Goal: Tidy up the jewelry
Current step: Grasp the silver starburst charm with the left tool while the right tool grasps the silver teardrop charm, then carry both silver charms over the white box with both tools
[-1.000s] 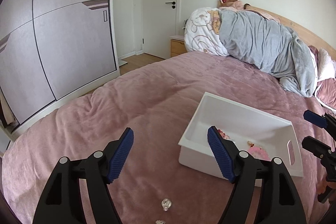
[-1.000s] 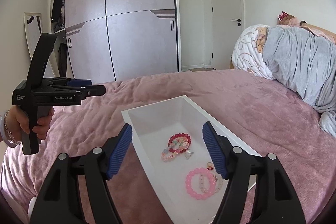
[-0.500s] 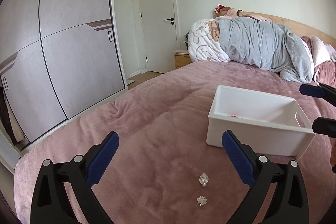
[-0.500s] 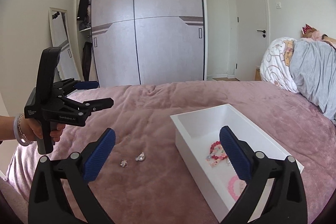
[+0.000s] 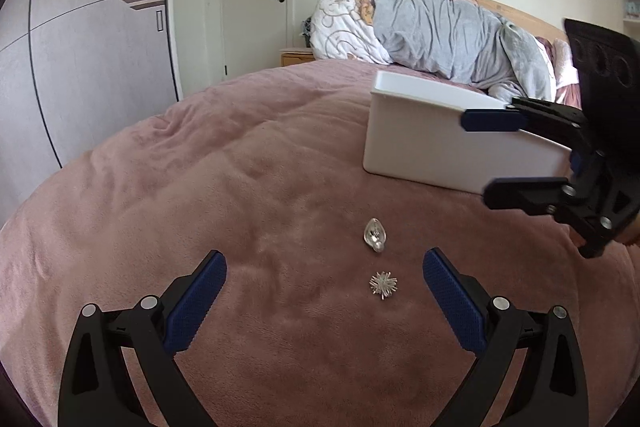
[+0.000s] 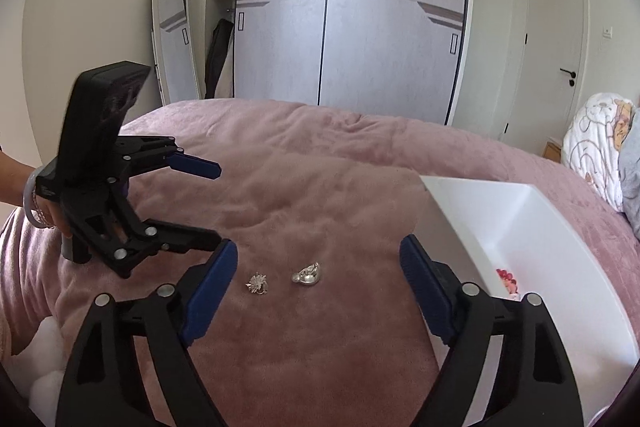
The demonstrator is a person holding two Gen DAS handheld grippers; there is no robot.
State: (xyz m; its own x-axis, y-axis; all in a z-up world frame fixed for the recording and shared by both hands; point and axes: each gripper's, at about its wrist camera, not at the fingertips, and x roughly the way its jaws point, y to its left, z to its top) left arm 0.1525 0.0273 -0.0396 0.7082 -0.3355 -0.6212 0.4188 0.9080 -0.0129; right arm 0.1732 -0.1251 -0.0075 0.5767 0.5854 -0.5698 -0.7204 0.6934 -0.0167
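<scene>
Both grippers, left gripper (image 5: 324,281) and right gripper (image 6: 318,267), spread wide, empty; two silver charms (image 5: 383,285) (image 5: 375,235) lower center, white bin (image 5: 440,139) right.

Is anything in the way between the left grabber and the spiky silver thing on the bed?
Nothing visible is. The left gripper is open, and the spiky silver brooch lies on bare pink blanket between its fingers.
</scene>
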